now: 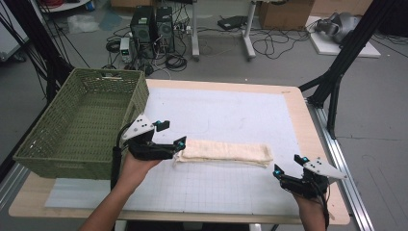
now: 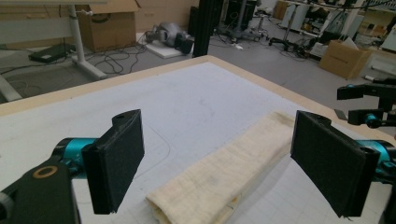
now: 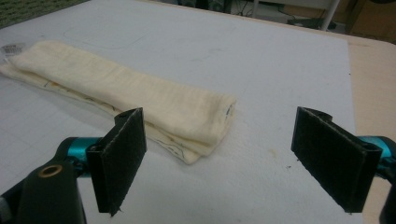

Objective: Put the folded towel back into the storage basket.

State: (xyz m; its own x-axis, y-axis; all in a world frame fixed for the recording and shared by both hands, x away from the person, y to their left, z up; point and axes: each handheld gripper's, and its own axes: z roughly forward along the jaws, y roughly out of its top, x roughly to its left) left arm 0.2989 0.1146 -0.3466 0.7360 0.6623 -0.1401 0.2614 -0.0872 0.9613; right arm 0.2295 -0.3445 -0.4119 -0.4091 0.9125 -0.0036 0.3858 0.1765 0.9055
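Looking down from the high view, a folded cream cloth lies lengthwise across the lower middle of the frame on a white gridded mat, which covers most of the wooden table. The left gripper sits right at the cloth's left end, jaws spread wide apart, one just beside the edge, nothing between them. In the left gripper view the cloth's near end lies low between the two black pads, untouched. Over at lower right, the right gripper hangs just beyond the cloth's right end, jaws likewise parted and empty; its own view puts the folded end of the cloth just ahead of the left pad. A green woven basket fills the left side of the frame, its near corner overhanging the table's left edge, close behind the left hand. There's open mat above the cloth all the way to the far edge, and a bare strip of mat below it toward the bottom edge.
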